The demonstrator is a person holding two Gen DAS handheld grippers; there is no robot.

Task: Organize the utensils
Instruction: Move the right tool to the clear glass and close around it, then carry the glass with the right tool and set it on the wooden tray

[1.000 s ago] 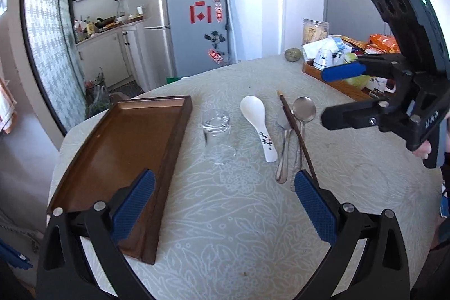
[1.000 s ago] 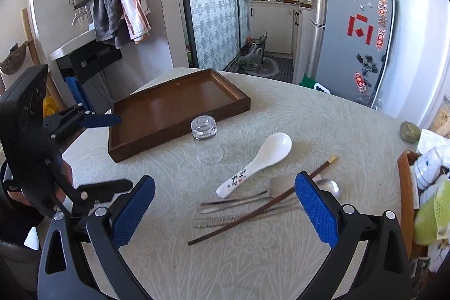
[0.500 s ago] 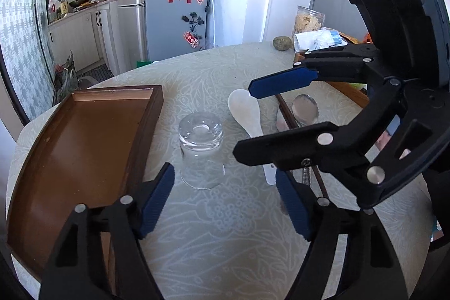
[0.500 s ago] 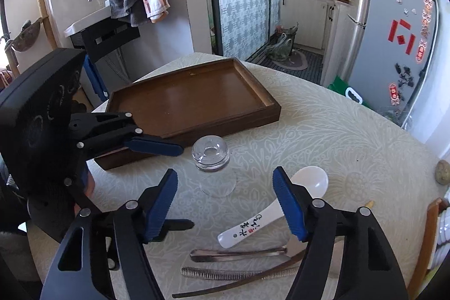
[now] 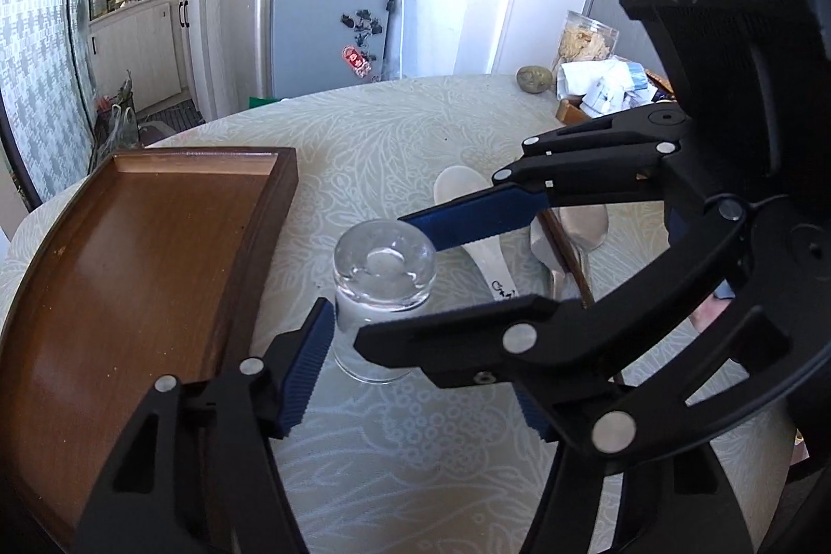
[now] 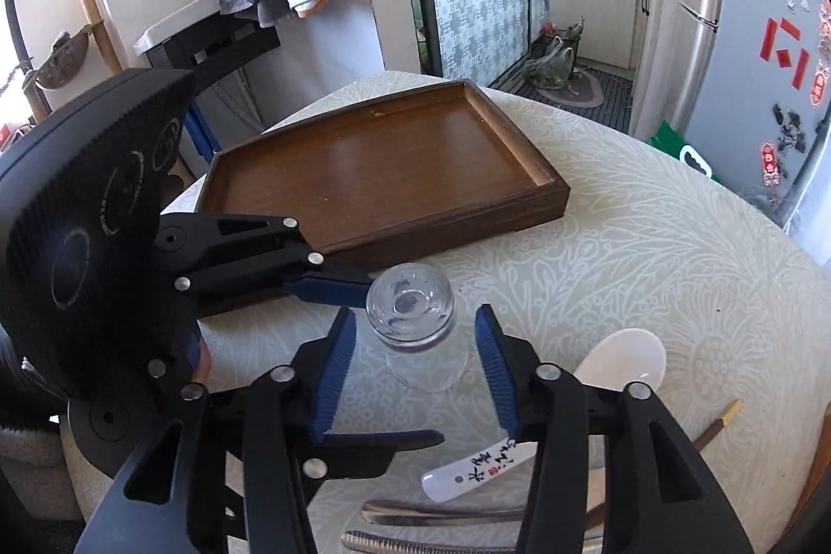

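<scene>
A clear glass (image 5: pixel 383 294) stands upside down on the table beside the brown wooden tray (image 5: pixel 130 273). Both grippers reach in around it. My right gripper (image 6: pixel 413 364) is open with its blue pads on either side of the glass (image 6: pixel 415 325), a small gap each side. My left gripper (image 5: pixel 420 372) is open too, its left pad close to the glass; its right finger is partly hidden behind the right gripper. A white ceramic spoon (image 6: pixel 587 398), metal spoons (image 5: pixel 587 224) and brown chopsticks (image 6: pixel 719 424) lie just right of the glass.
The tray (image 6: pixel 374 180) holds nothing. A wooden box of packets (image 5: pixel 607 92), a jar and a small round fruit stand at the table's far right. A fridge and kitchen cabinets stand behind the table.
Both grippers have moved in toward the glass from opposite sides and narrowed their opening. The glass and utensils have not moved.
</scene>
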